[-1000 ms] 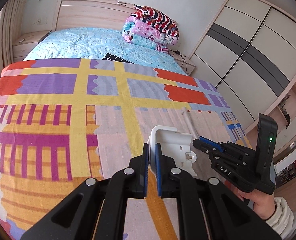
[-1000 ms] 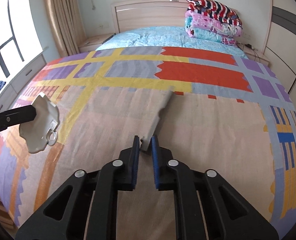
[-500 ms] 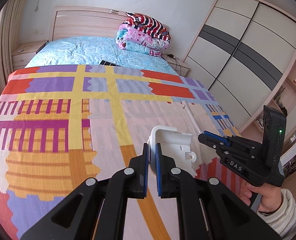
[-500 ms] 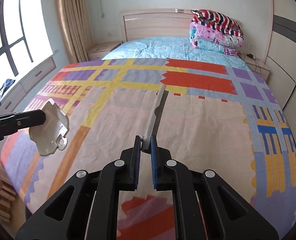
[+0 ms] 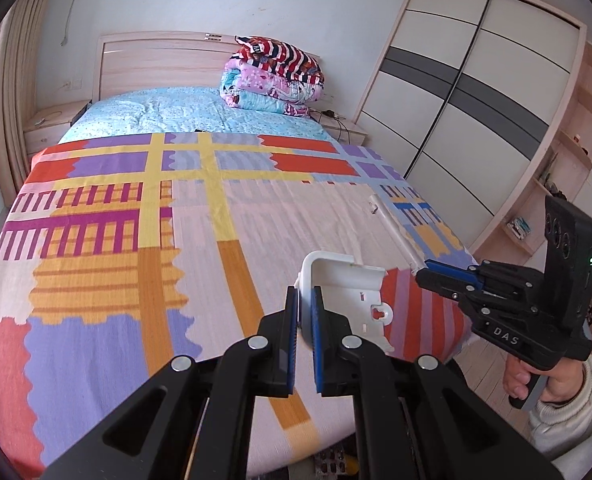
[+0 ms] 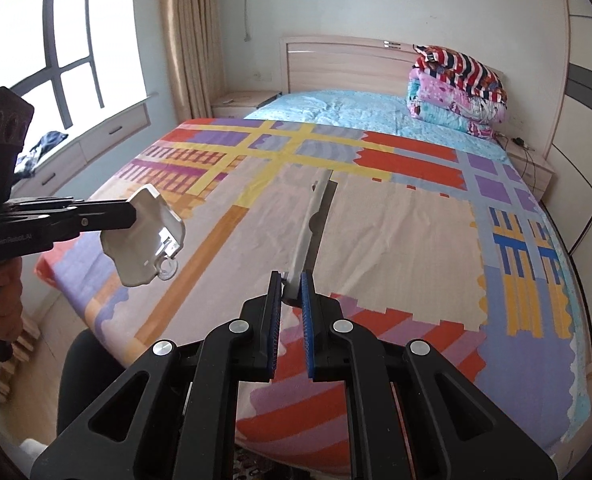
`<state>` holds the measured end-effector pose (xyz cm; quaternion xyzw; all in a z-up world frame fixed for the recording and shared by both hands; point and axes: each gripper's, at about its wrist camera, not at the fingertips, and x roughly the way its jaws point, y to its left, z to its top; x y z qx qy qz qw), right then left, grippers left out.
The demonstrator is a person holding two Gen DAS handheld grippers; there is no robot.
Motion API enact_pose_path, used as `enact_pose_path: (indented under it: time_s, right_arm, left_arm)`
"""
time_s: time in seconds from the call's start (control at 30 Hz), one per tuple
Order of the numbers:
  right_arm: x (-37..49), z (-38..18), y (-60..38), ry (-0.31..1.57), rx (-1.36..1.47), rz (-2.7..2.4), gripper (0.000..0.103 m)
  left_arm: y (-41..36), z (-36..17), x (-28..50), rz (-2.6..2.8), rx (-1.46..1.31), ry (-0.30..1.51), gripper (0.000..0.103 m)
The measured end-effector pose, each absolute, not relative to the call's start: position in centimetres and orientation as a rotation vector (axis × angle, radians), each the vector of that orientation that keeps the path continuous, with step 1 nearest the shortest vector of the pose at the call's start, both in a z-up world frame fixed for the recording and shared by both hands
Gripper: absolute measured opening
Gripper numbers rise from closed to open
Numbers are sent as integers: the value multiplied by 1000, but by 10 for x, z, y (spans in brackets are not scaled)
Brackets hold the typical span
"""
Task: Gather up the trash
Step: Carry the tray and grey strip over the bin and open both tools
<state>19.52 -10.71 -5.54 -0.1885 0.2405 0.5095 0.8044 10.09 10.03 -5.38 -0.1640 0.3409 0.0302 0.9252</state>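
My left gripper (image 5: pixel 304 300) is shut on a white plastic cover piece (image 5: pixel 348 302), held in the air over the foot of the bed; it also shows in the right wrist view (image 6: pixel 143 248). My right gripper (image 6: pixel 291 286) is shut on the near end of a long thin white plastic strip (image 6: pixel 310 224), which points away over the blanket. In the left wrist view the right gripper (image 5: pixel 428 270) and the strip (image 5: pixel 394 230) are at the right, beside the cover piece.
The bed carries a colourful patchwork blanket (image 5: pixel 135 240) and a blue sheet (image 5: pixel 167 112). Folded quilts (image 5: pixel 273 76) lie by the headboard. A wardrobe (image 5: pixel 476 112) stands right of the bed, nightstands flank it, and a window (image 6: pixel 35 52) is on the left.
Both grippers have risen and pulled back from the bed with their pieces; the bed now looks smaller and its foot edge and the floor show.
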Motion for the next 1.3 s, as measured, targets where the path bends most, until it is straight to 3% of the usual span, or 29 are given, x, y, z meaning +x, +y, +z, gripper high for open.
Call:
enact_pose_path:
  time_s: [0.53, 1.3]
  right_arm:
    - [128, -105, -179, 582, -463, 1239, 10]
    - [125, -230, -164, 1019, -499, 1369, 11]
  left_arm:
    - [33, -119, 41, 23, -325, 821, 6]
    - [-11, -237, 41, 0, -263, 1129, 6]
